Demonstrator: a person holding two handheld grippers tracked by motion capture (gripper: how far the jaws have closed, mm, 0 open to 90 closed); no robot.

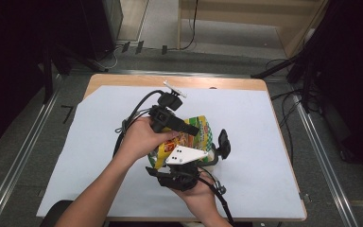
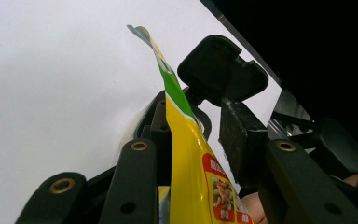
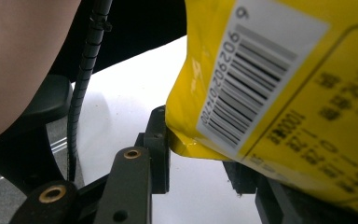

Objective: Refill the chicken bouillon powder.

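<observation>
You hold a yellow plastic snack pouch with green trim and a printed food picture [image 1: 189, 137] above the middle of the white paper sheet [image 1: 260, 132] that covers the wooden desk [image 1: 123, 80], with one tool on each side of it. Your left tool [image 1: 189, 128] comes in from the left of the high view and lies across the upper part of the pouch; in the left gripper view [image 2: 196, 126] the pouch's thin edge [image 2: 186, 154] rises between the two black jaws, lying against the left one, while the pad on the right stands a little apart from it, so the jaws are partly closed and I cannot tell whether they truly pinch the foil. Your right tool [image 1: 208, 158], with its grey three-cornered plate [image 1: 185, 155] on top, sits at the lower end of the pouch, near your side of the desk. In the right gripper view [image 3: 200, 168] the pouch's back, with a white barcode label [image 3: 256, 79], hangs over the jaws; its bottom corner touches the left jaw's tip and its body covers the right jaw, so a firm grip cannot be made out there either. Your left hand [image 1: 142, 139] wraps the left tool's body, and your right hand [image 1: 198, 196] holds the other from below.
</observation>
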